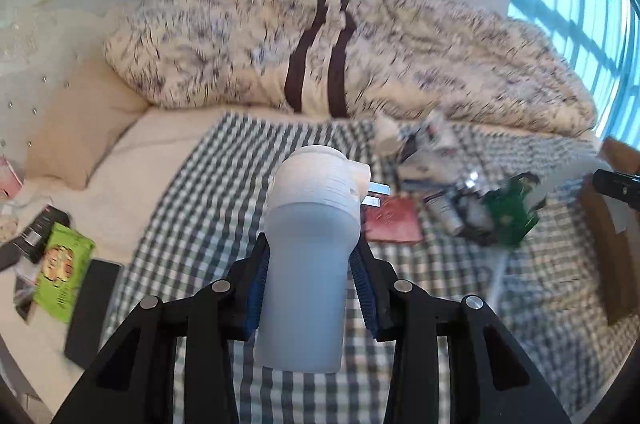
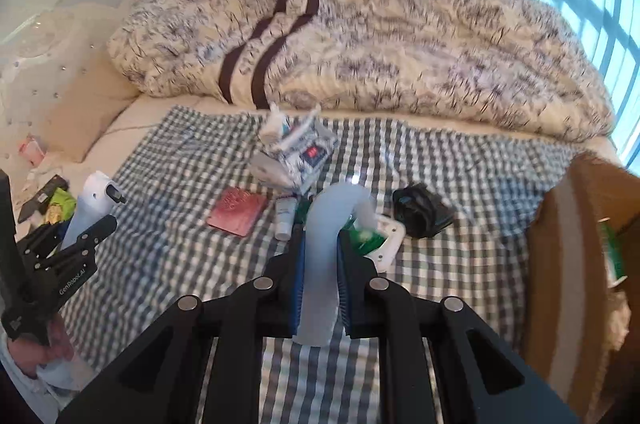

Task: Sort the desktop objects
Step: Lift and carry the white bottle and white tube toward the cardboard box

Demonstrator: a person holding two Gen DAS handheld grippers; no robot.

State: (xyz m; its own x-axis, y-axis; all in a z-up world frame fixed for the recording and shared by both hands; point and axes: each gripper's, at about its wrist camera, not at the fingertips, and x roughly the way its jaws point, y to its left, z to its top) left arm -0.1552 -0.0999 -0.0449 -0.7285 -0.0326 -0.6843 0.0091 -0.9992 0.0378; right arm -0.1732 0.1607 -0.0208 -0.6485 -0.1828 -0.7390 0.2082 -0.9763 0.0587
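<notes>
The left gripper (image 1: 308, 288) is clamped on a pale blue-grey plug-in device (image 1: 310, 244), its blue pads (image 1: 256, 288) pressed against both sides of the body. The device has a white cap w/ two metal prongs (image 1: 376, 194) pointing right. It is held up over the checked cloth (image 1: 208, 224), not touching it. In the right wrist view the same device (image 2: 94, 208) shows at far left in the left gripper (image 2: 68, 244).

The right gripper (image 2: 320, 276) is closed on a translucent curved plastic piece (image 2: 326, 236), held between its blue pads (image 2: 298, 284); the piece arcs up and bends over to the right. It hangs above the cloth (image 2: 480, 184).

On the cloth, approx. mid-bed: a red booklet (image 2: 237, 210), a small white tube (image 2: 285, 216) just beside it, a green-and-white pack (image 2: 376, 238) partly behind the curved piece, a black bundle (image 2: 422, 210) to the right, and a blue-white pouch (image 2: 298, 152) farther back. The pile is blurred in the left wrist view, so single items there are hard to tell apart, though the red booklet (image 1: 394, 222) is clear.

A brown cardboard box (image 2: 568, 244) stands at the right edge. Behind, a patterned duvet (image 2: 360, 36) w/ two dark stripes lies along the bed. At left, off the cloth, lie a green packet (image 1: 62, 270) and a black flat item (image 1: 94, 308).
</notes>
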